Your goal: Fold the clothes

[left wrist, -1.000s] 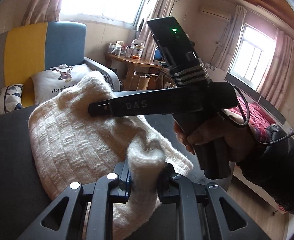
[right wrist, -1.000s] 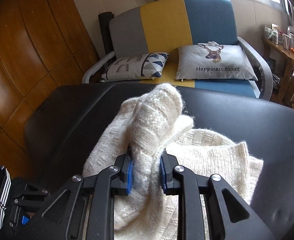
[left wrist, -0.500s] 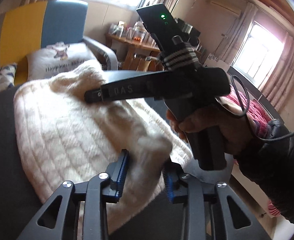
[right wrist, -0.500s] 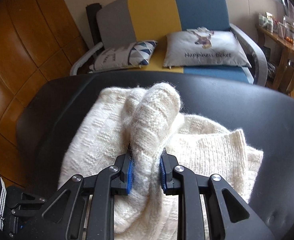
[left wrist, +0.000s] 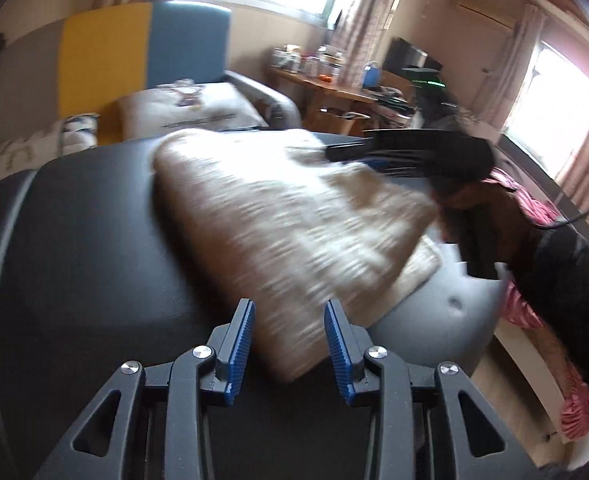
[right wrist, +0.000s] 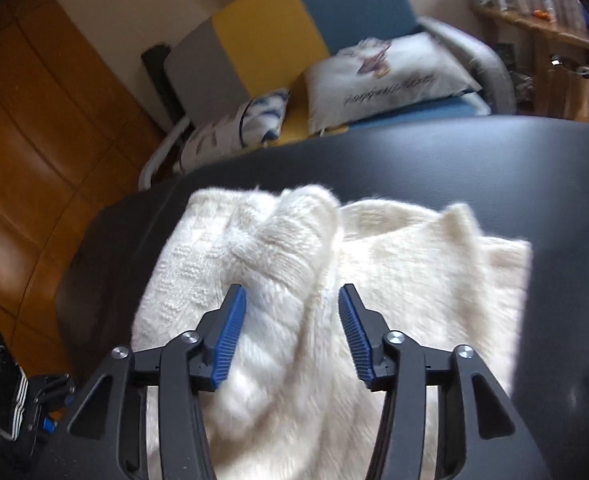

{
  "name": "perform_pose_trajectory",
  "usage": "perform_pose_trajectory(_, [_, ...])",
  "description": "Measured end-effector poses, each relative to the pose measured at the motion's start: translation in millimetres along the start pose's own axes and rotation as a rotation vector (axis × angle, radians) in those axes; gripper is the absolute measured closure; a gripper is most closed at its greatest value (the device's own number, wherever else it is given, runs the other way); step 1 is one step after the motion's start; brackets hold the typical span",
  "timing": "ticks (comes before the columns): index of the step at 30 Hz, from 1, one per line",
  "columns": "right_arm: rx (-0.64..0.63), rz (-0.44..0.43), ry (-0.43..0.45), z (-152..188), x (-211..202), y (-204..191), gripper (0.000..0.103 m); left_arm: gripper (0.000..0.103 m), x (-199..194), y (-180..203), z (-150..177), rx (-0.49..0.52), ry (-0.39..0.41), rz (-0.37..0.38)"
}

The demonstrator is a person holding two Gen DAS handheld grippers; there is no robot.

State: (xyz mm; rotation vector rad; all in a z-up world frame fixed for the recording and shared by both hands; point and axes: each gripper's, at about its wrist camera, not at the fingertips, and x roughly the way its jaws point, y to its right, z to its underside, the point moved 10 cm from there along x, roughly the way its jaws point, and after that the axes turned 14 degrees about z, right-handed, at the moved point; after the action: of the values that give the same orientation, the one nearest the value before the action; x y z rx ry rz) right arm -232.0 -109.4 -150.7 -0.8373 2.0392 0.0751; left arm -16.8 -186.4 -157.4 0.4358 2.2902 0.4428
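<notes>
A black padded table (right wrist: 454, 152) filled most of both views, and on it lay one cream knitted sweater (right wrist: 414, 280), folded over itself in a loose heap. Behind it stood a sofa (right wrist: 286, 20) in grey, yellow and blue panels, carrying two cushions: a pale one with printed lettering (right wrist: 390, 76) and a smaller one with a blue pattern (right wrist: 250, 120).

Only the left wrist view, badly blurred, took in the wooden side table (left wrist: 334, 92) crowded with jars, two bright windows and the person's right hand (left wrist: 478, 216) in a dark sleeve gripping its tool. Only the right wrist view showed the orange wooden panelling (right wrist: 46, 120).

The right gripper (right wrist: 292, 300) was spreading its jaws, a raised ridge of knit between the blue pads but no longer squeezed. The left gripper (left wrist: 288, 316) was likewise parting, the sweater's near corner lying loose between its pads.
</notes>
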Motion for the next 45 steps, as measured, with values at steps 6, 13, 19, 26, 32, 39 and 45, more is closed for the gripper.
perform_pose_trajectory(6, [-0.095, 0.319, 0.001, 45, -32, 47, 0.043, 0.067, 3, 11, 23, 0.046, -0.047, 0.053])
perform_pose_trajectory(13, [0.006, 0.268, -0.112, 96, -13, 51, 0.042, 0.067, 26, 4, 43, 0.041, -0.096, -0.033])
perform_pose_trajectory(19, [0.011, 0.243, -0.105, 109, -5, 27, 0.039, 0.066, 33, -19, 37, -0.027, -0.077, -0.067])
perform_pose_trajectory(26, [-0.018, 0.239, -0.096, 124, -13, 5, 0.039, 0.084, 11, -34, 23, 0.009, 0.007, -0.102])
perform_pose_trajectory(32, [-0.146, 0.215, -0.096, 148, -20, -37, 0.034, 0.094, -24, -48, 40, -0.011, 0.049, -0.129])
perform_pose_trajectory(39, [0.008, 0.125, -0.066, 142, -46, -38, 0.033, 0.086, -49, -50, 71, -0.014, 0.009, -0.161])
perform_pose_trajectory(45, [0.11, -0.011, 0.006, 125, -81, -58, 0.033, 0.079, -73, -56, 62, -0.003, 0.068, -0.209])
